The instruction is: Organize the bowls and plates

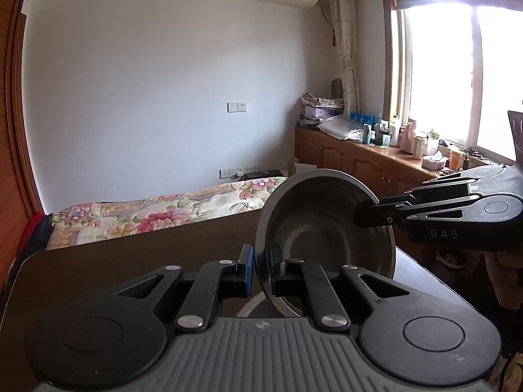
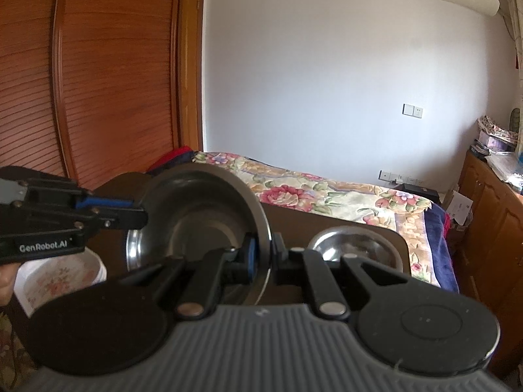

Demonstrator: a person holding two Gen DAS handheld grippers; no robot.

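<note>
Steel bowl [image 1: 323,228]: held up off the dark table [image 1: 130,254], tipped on edge, mouth facing the cameras; both grippers are on its rim at opposite sides.
Left gripper [image 1: 261,272]: jaws clamped on the near-left rim, blue pad [image 1: 249,271] outside the wall, other pad inside. In the right wrist view it comes in from the left and bites the far-left rim [image 2: 139,217].
Right gripper [image 2: 264,258]: jaws clamped on the near-right rim, rim edge running between the two pads. In the left wrist view it enters from the right and grips the upper-right rim [image 1: 366,214].
Key relation: the line between the two grips runs across the bowl's mouth, roughly left to right, so the bowl can pivot about that line. Neither hand is clearly nearer; the load looks shared.
Other dishes: second steel bowl [image 2: 356,245] sits on the table to the right, near its far-right corner; a flat steel plate [image 2: 134,248] lies under and behind the held bowl; white floral dish [image 2: 59,277] at lower left, just below the left gripper.
Step (judgement): mid-carry, bowl not yet set down. Likely target is the second steel bowl, but can't confirm.
Next move needs: level the mouth upward before lowering.
Risk: thin rim, slick metal; uneven release from one side would let it swing.
</note>
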